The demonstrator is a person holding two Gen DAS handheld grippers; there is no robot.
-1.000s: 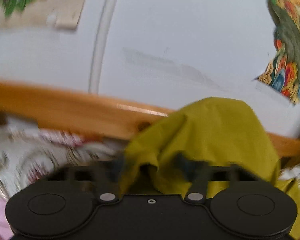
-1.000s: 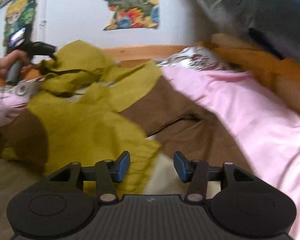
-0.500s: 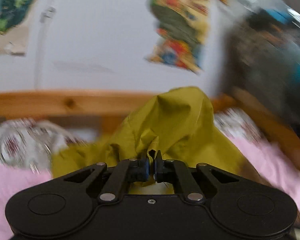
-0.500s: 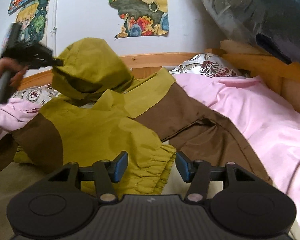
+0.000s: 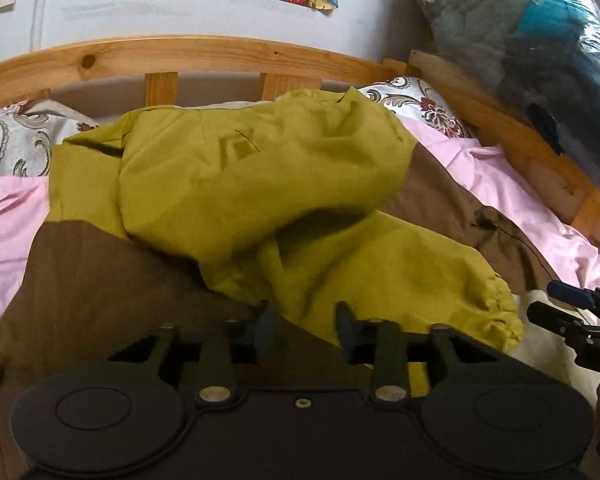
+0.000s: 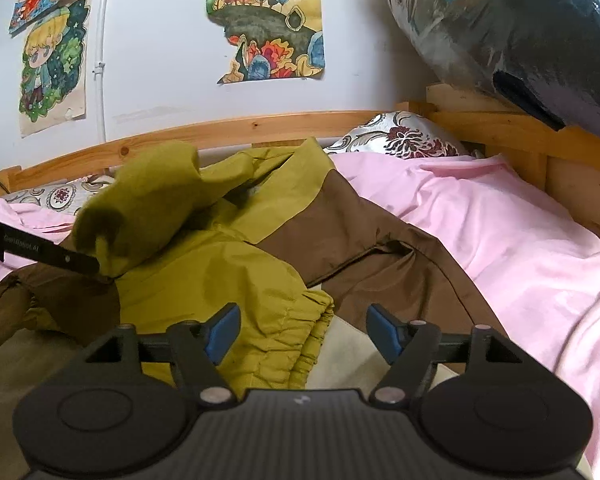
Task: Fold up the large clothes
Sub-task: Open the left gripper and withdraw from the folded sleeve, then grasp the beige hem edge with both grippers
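An olive-green and brown jacket (image 5: 100, 288) (image 6: 364, 240) lies spread on the bed. Its green hood (image 5: 260, 168) (image 6: 152, 208) is folded forward over the body. My left gripper (image 5: 304, 320) hovers low over the jacket with its jaws opening; green cloth lies under and between the fingers, but the pads do not press on it. It also shows at the left edge of the right wrist view, as the left gripper (image 6: 40, 254) with its tip at the hood's edge. My right gripper (image 6: 304, 330) (image 5: 572, 300) is opening wide above the gathered sleeve cuff (image 6: 300, 320) (image 5: 488, 308), without gripping it.
A pink sheet (image 6: 500, 232) covers the bed inside a wooden frame (image 5: 180, 56) (image 6: 260, 128). Patterned pillows (image 5: 8, 144) (image 6: 404, 140) lean at the head. A plastic-wrapped bundle (image 5: 540, 52) (image 6: 520, 28) sits on the right rail. Posters (image 6: 268, 20) hang on the wall.
The left gripper carried the hood forward and down onto the jacket, then opened and let it go. The right gripper stayed in place and spread its jaws wider.
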